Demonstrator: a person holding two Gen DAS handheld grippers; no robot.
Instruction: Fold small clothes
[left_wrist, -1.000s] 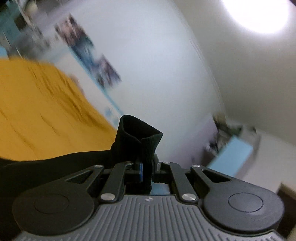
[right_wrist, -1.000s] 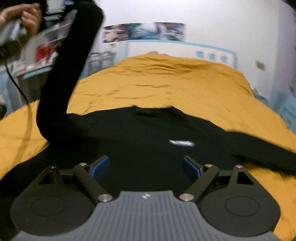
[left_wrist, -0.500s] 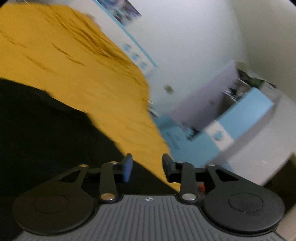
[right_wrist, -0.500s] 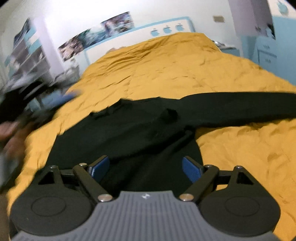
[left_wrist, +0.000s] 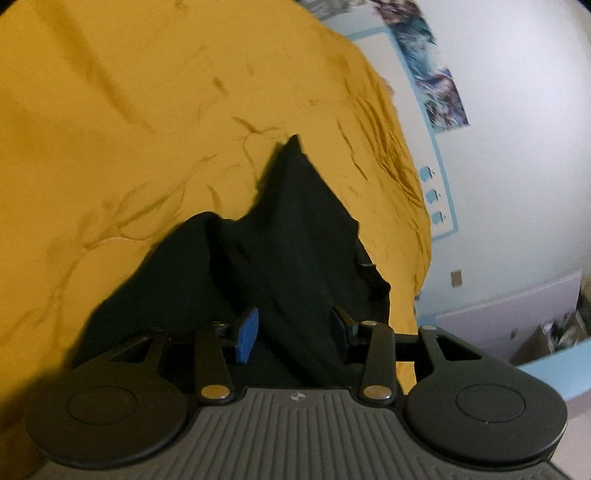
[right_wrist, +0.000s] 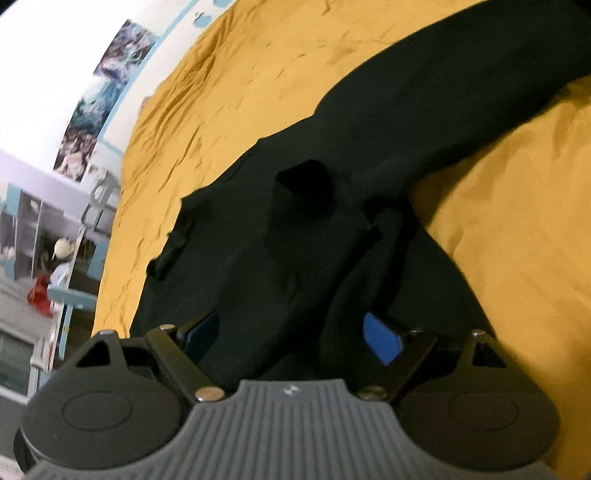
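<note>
A black long-sleeved sweater (right_wrist: 332, 192) lies spread on the mustard-yellow bed cover (right_wrist: 517, 229). One sleeve is folded across its body, with the cuff (right_wrist: 304, 181) lying near the middle. The other sleeve (right_wrist: 480, 74) stretches away to the upper right. My right gripper (right_wrist: 290, 334) hovers open over the sweater's near edge, nothing between its pads. In the left wrist view the sweater (left_wrist: 295, 236) lies bunched below my left gripper (left_wrist: 293, 328). Its jaws are opening, and black cloth shows behind the gap without being pinched.
The yellow cover (left_wrist: 129, 129) fills most of the left wrist view. A white wall with posters (left_wrist: 439, 92) and a blue-trimmed headboard (left_wrist: 439, 192) lies beyond. Shelves with a red object (right_wrist: 40, 295) stand off the bed's left side in the right wrist view.
My left gripper let go of the sleeve cuff it held up, opened and dropped towards the bed. The sleeve now lies across the sweater's body. Both views rolled and moved closer.
</note>
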